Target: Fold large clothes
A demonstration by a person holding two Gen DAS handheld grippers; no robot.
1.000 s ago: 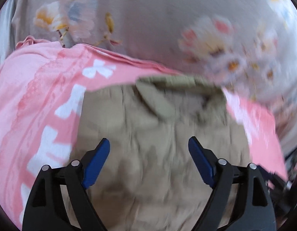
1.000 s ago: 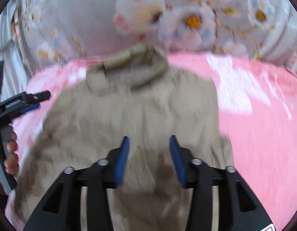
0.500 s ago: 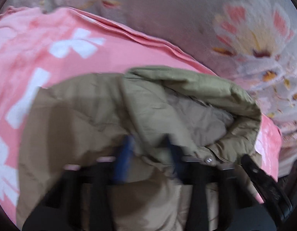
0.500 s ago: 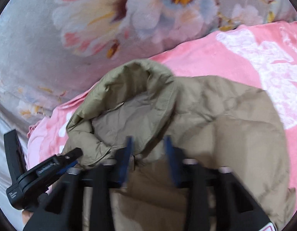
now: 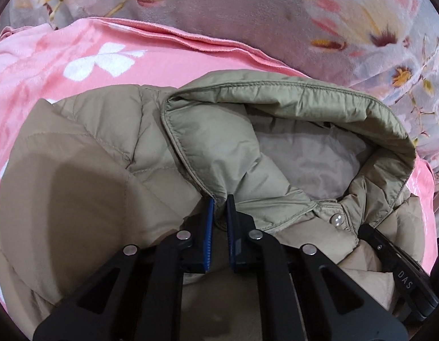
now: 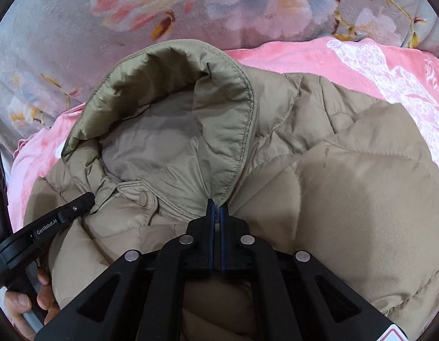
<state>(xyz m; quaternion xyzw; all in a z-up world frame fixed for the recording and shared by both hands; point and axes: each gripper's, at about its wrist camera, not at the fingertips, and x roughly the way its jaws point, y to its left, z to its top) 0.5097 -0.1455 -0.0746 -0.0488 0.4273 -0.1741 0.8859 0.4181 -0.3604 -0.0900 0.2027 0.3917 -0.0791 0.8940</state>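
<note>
Left wrist view, nearest first: left tongs (image 5: pixel 219 203) nearly closed, blue pads pinching the bottom corner of the padded olive collar (image 5: pixel 276 93) on the puffy khaki quilted down jacket (image 5: pixel 86 170). Right wrist view: right tongs (image 6: pixel 216 207) pressed almost fully together on the opposite collar corner, where the stitched edge runs down to the jacket front. Both grips sit at the neck opening, likely so the jacket can be lifted or pulled straight by its top before folding. Person's left hand (image 6: pixel 23 304) on the left tool handle shows low in the right view. Silver snap button (image 5: pixel 337 221) between the two grips, placket looks closed. Jacket lies front-up on a fuzzy pink blanket with white bows (image 5: pixel 100 62). Farthest, a grey floral plush bedcover (image 6: pixel 248 5). Folding looks barely begun.
</note>
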